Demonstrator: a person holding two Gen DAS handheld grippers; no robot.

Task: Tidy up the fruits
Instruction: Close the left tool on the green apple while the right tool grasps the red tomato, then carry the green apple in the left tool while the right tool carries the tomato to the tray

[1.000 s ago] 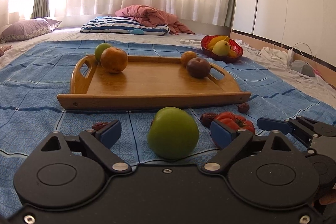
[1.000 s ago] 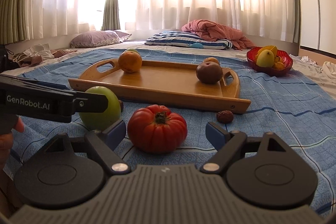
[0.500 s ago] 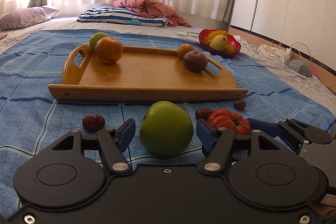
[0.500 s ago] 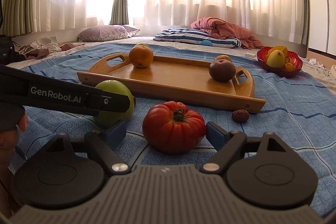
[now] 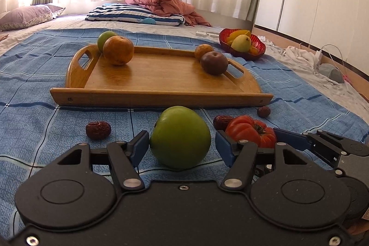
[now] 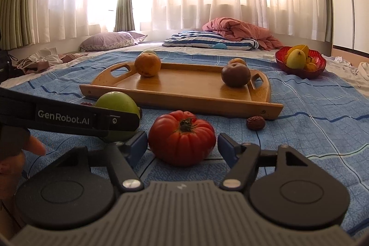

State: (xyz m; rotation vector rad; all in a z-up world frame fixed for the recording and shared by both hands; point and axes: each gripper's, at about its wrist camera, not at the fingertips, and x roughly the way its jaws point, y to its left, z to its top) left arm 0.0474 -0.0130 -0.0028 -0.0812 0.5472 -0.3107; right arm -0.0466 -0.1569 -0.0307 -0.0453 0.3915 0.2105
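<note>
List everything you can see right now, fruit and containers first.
Wooden tray: 1, brown, on blue blanket.
Oranges: 2, orange, tray's far corners.
Dark fruit: 1, brown-purple, tray's right end.
Green fruit: 1, behind left orange.
Green apple: 1, blanket, between jaws of left gripper.
Tomato: 1, red, blanket, between jaws of right gripper.
Dried dates: 3, dark red, blanket before tray.
Bowl: 1, red, far right, holding yellow fruit.
Pillows: 2, purple and striped, back.
Left gripper: black, jaws have just been closing, contact unclear.
Right gripper: black, jaws have just been closing, slight gaps.
</note>
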